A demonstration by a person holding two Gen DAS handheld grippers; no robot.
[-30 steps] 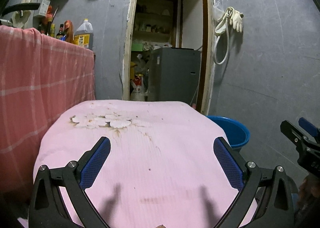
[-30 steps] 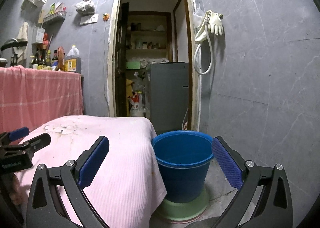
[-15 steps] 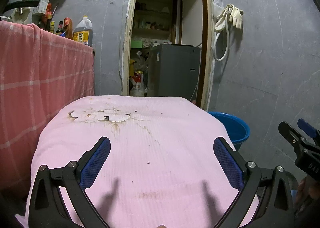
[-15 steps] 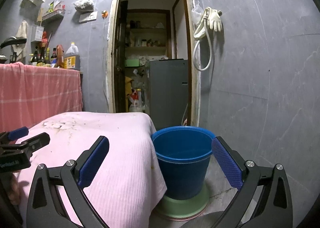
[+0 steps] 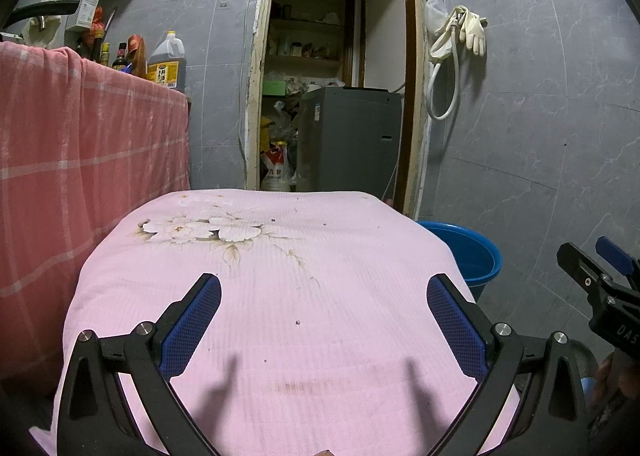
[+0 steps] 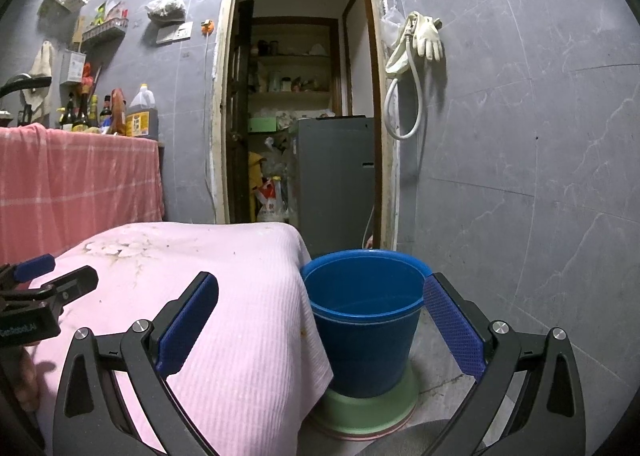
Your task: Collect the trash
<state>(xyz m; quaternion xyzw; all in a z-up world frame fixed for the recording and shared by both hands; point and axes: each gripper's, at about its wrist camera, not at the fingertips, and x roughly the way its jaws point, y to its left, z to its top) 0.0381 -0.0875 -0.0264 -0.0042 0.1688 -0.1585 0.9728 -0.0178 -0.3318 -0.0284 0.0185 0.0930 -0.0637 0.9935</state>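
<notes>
Both grippers, left point(image 5: 324, 316) and right point(image 6: 320, 316), spread empty; advisable: scan pink cloth point(image 5: 280, 296), bucket point(image 6: 362, 296) at one o'clock.

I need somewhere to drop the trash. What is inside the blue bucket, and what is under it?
The blue bucket shows only bare blue wall inside; its bottom is hidden by the rim. It stands on a green base on the floor, beside the pink cloth.
</notes>
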